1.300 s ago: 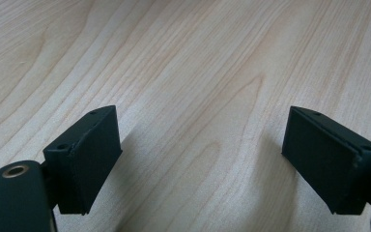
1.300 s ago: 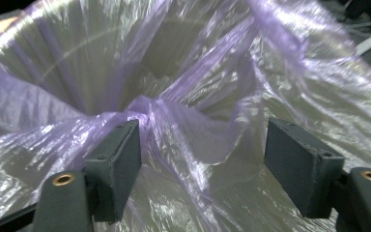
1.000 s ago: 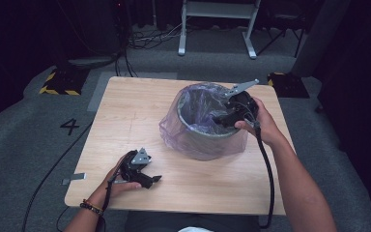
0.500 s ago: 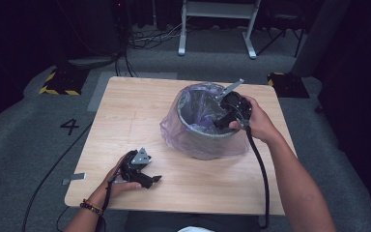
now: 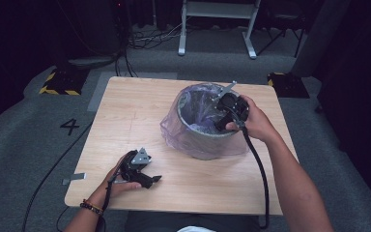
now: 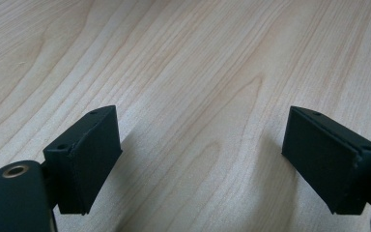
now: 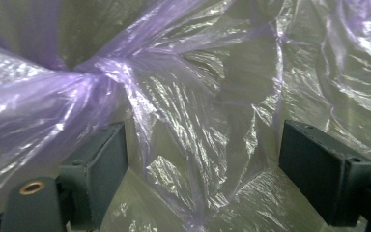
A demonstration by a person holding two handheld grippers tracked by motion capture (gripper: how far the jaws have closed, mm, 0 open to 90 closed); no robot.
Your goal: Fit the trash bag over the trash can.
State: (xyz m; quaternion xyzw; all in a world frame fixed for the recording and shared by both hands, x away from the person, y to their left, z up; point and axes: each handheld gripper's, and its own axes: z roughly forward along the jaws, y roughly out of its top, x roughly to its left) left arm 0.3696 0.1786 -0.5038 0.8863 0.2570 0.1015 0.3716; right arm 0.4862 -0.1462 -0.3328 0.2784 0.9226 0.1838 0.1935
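A grey bin (image 5: 207, 145) lined with a purple plastic bag (image 5: 171, 130) stands on the wooden table (image 5: 135, 111), right of centre. My right gripper (image 5: 217, 124) reaches over the bin's right rim and points down into it. In the right gripper view its jaws (image 7: 203, 159) stand wide apart and have just been opening. Loose, crinkled bag film (image 7: 174, 96) hangs between them without being pinched. My left gripper (image 5: 154, 180) rests near the table's front left edge. Its jaws (image 6: 200, 154) are open over bare wood.
The bag's skirt drapes over the outside of the bin down to the table. Cables trail from both grippers off the front edge. A floor mark "4" (image 5: 70, 126) lies to the left, and a white stand (image 5: 217, 24) is beyond the table.
My right hand has shifted slightly left over the bin's rim. The left hand and its gripper have stayed put.
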